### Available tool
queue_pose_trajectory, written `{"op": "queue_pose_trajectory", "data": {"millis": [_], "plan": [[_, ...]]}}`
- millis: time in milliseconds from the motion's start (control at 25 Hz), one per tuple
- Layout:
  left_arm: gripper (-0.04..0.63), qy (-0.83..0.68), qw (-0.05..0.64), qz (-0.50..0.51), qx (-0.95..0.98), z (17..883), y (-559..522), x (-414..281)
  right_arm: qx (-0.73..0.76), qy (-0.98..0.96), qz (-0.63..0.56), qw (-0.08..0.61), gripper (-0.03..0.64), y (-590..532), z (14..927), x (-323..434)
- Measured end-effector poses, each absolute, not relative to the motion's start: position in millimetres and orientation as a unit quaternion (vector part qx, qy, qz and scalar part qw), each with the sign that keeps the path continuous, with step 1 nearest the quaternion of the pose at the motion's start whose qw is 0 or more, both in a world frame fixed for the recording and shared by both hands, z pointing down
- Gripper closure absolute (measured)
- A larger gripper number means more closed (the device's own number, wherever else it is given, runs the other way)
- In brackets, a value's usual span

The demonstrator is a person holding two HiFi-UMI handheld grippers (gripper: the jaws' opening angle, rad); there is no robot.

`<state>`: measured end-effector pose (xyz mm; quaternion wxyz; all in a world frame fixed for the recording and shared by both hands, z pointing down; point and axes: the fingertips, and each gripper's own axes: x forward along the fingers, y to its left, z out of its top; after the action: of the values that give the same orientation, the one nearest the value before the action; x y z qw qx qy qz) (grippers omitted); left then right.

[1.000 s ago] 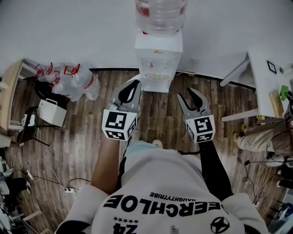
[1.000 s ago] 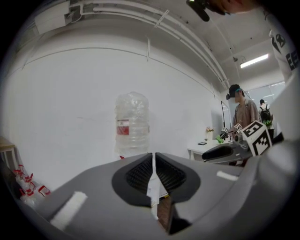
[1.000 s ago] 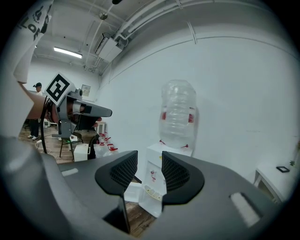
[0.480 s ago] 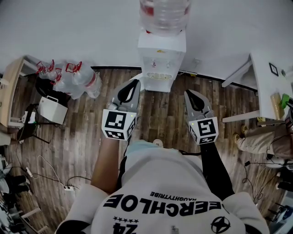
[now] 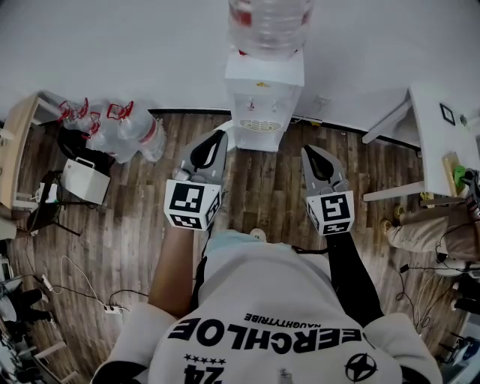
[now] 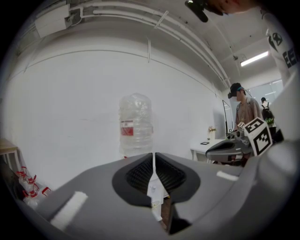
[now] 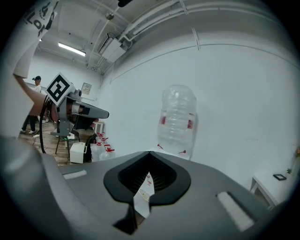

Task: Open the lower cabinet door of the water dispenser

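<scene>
The white water dispenser (image 5: 264,97) stands against the wall with a clear bottle (image 5: 268,22) on top. I look at it from above, so its lower cabinet door does not show. My left gripper (image 5: 222,135) is shut and empty, its tips a short way from the dispenser's front left corner. My right gripper (image 5: 307,150) is also shut on nothing, further right and a bit back from the dispenser. In the left gripper view the closed jaws (image 6: 153,154) cover the dispenser's body below the bottle (image 6: 135,124). The right gripper view shows the same: tips (image 7: 149,153) together, bottle (image 7: 177,122) above.
Several water jugs with red handles (image 5: 112,131) and a white box (image 5: 84,182) sit on the wood floor at the left. A white table (image 5: 442,127) stands at the right. Cables (image 5: 90,292) lie near my left foot. A person in a cap (image 6: 243,108) stands beyond the table.
The right gripper's jaws were open a second ago and have closed on nothing. The view has shifted slightly; both hands stay about where they were.
</scene>
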<state>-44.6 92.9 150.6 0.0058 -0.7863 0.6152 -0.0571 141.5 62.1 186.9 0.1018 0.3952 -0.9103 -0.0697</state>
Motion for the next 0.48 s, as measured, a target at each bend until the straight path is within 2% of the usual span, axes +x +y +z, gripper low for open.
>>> {"op": "queue_pose_trajectory", "data": {"millis": [480], "plan": [[0.523,0.61,0.005,-0.057,-0.79,151.4,88.7,-36.4,0.408,-0.906,-0.058,0.095,0.614,57.3,187.2,151.9]]}}
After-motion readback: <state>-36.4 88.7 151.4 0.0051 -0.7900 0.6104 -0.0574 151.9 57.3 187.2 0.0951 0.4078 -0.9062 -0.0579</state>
